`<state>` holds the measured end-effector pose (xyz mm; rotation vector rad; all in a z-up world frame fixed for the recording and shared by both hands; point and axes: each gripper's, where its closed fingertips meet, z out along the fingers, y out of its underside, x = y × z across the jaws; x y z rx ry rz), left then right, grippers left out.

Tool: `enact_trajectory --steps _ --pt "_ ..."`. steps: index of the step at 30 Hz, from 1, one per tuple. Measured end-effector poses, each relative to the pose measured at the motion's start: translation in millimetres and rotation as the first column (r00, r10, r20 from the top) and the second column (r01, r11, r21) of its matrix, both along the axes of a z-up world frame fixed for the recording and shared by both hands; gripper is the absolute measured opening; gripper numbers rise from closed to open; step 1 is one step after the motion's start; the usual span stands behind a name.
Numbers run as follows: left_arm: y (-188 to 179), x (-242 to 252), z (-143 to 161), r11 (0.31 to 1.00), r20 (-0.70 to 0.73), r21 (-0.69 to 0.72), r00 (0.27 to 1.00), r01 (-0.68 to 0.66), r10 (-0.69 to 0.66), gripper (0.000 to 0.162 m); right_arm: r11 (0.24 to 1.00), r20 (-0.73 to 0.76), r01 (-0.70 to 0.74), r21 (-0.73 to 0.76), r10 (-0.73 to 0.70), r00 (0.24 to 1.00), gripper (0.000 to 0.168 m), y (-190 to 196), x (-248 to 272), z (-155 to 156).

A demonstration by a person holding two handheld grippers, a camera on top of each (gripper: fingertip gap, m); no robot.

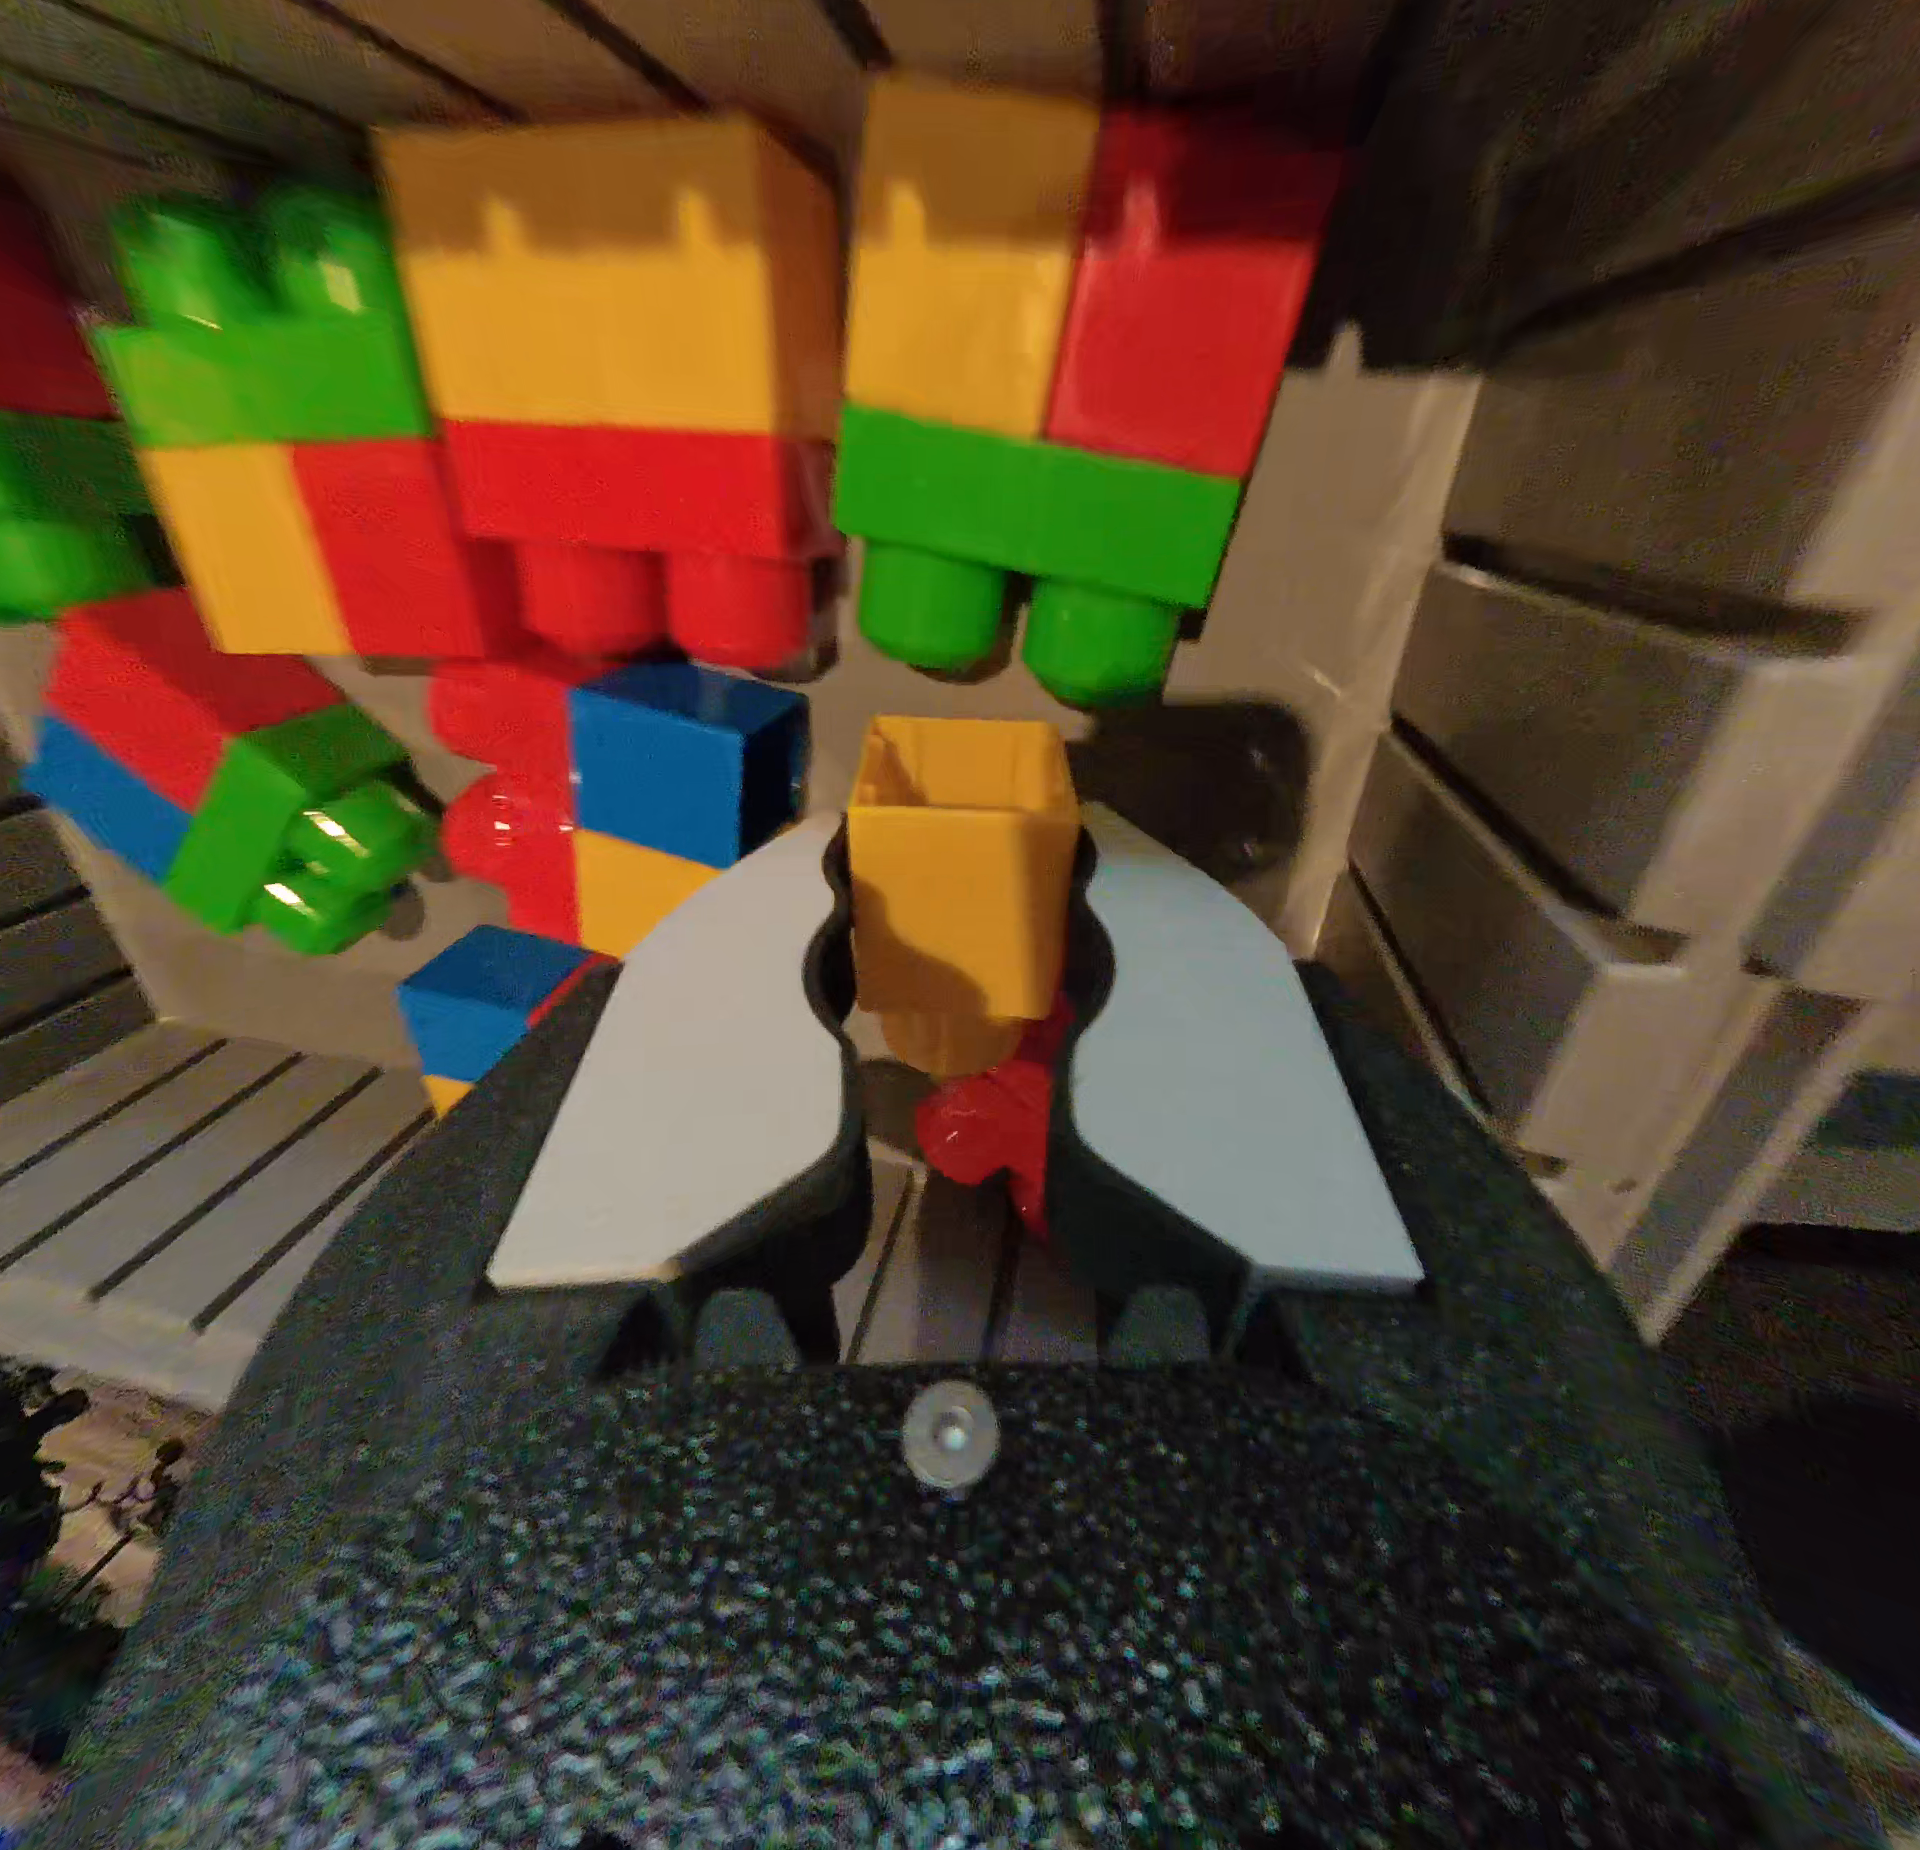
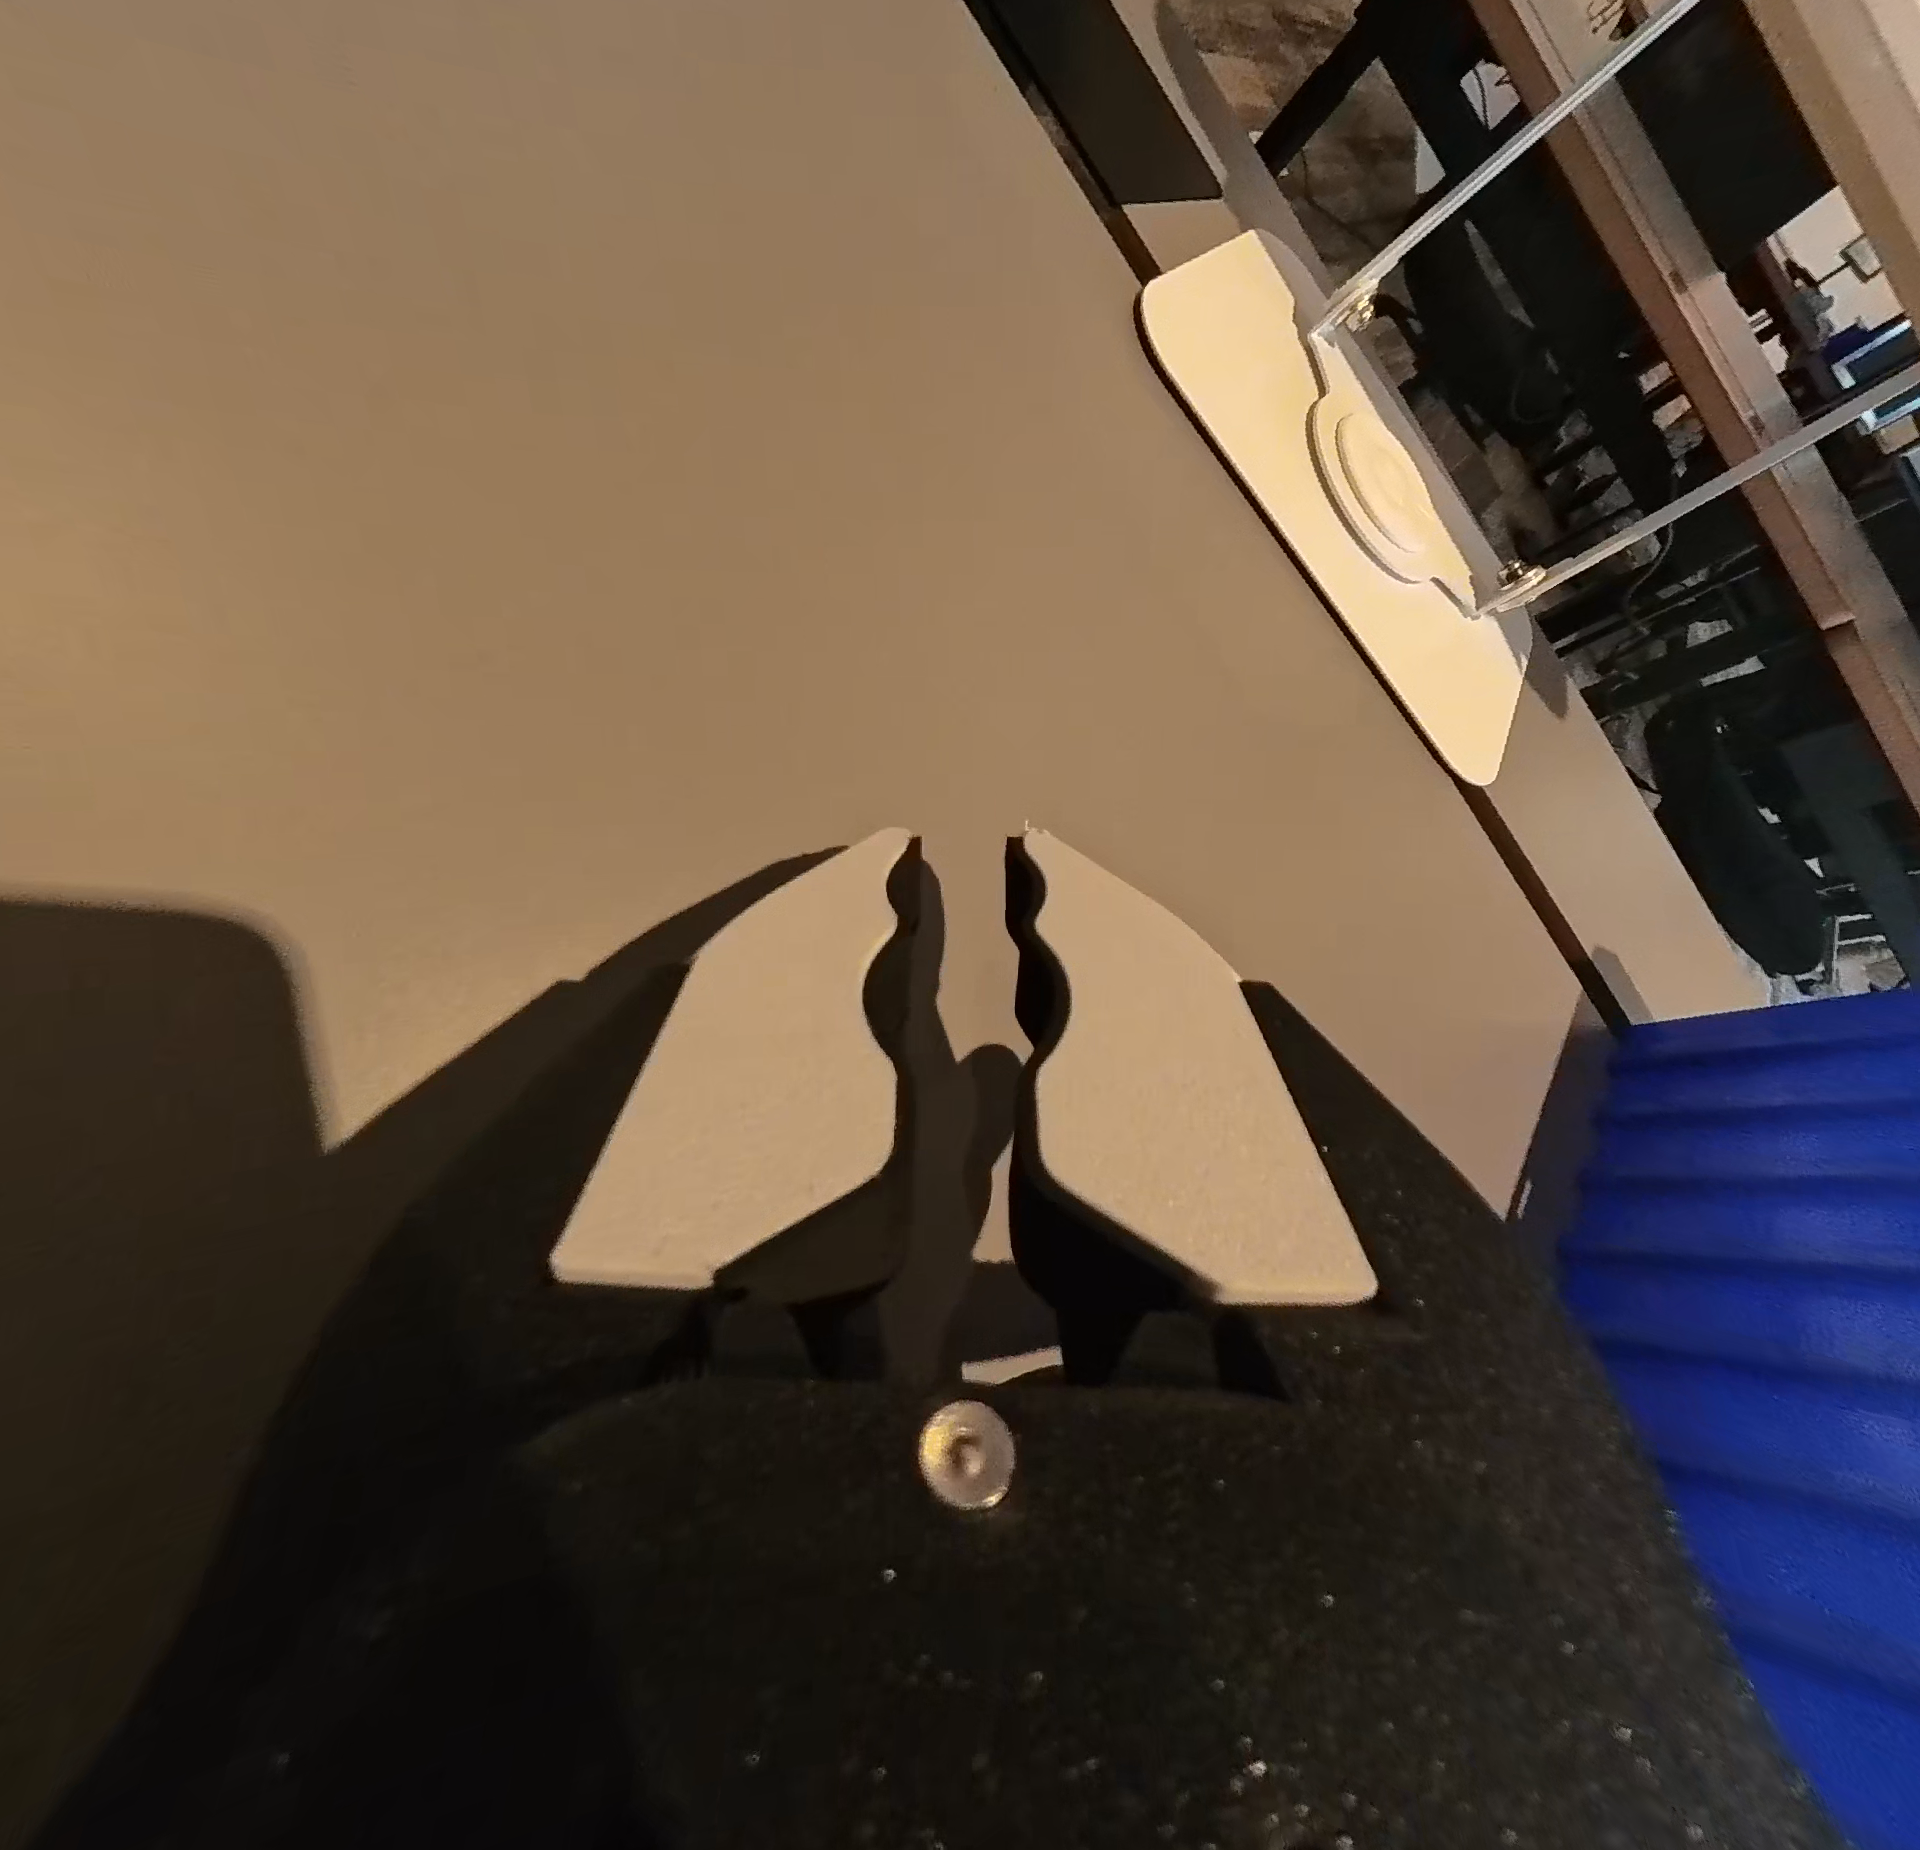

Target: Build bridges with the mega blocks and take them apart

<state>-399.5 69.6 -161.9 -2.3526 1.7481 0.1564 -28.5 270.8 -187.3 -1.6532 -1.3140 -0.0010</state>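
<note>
In the left wrist view my left gripper (image 1: pixel 961 844) is shut on a small yellow block (image 1: pixel 961 865), open end facing away, with a red block (image 1: pixel 987 1125) under it between the fingers. Beyond it lie joined block assemblies: a yellow-and-red one (image 1: pixel 623 366), a yellow, red and green one (image 1: pixel 1049 398), a green one (image 1: pixel 260 346), a blue-and-yellow one (image 1: pixel 665 772) and a red, blue and green one (image 1: pixel 197 761). In the right wrist view my right gripper (image 2: pixel 964 844) holds nothing, its jaws nearly closed with a narrow gap, over a bare beige table (image 2: pixel 520 450).
The blocks lie inside a white slatted crate (image 1: pixel 1621 761) whose walls rise at the right and back. In the right wrist view a white plate with a clear bracket (image 2: pixel 1340 491) sits at the table edge, and a blue ribbed object (image 2: pixel 1756 1333) stands at the right.
</note>
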Motion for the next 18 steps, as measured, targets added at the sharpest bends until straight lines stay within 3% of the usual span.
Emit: enact_trajectory --steps 1,6,10,13,15,18 --pt "3.2 5.8 10.2 0.999 0.028 0.035 1.000 -0.011 0.010 0.037 1.000 0.000 -0.001 -0.002 0.001 1.000 0.016 0.0 0.1 -0.1" --pt "22.7 62.7 55.8 0.978 0.132 0.209 0.990 0.011 -0.039 0.037 1.000 -0.005 -0.010 -0.014 0.010 1.000 0.017 -1.4 -0.1 -0.3" --pt "50.0 141.7 97.6 0.928 0.287 0.374 0.951 -0.003 -0.113 0.037 0.998 -0.040 -0.043 -0.047 0.041 0.998 0.028 -6.3 -1.2 2.0" --pt "74.7 207.2 109.2 0.890 0.374 0.451 0.920 -0.073 -0.114 0.037 0.985 -0.149 -0.135 -0.110 0.118 0.982 0.037 -19.2 -7.1 11.4" --pt "86.0 256.1 105.8 0.867 0.418 0.493 0.894 -0.077 -0.159 0.037 0.937 -0.305 -0.266 -0.228 0.191 0.933 0.041 -40.4 -15.0 23.9" --pt "106.2 309.6 87.4 0.827 0.428 0.554 0.885 -0.097 -0.183 0.037 0.774 -0.534 -0.469 -0.425 0.203 0.820 0.044 -72.9 -15.7 48.9"
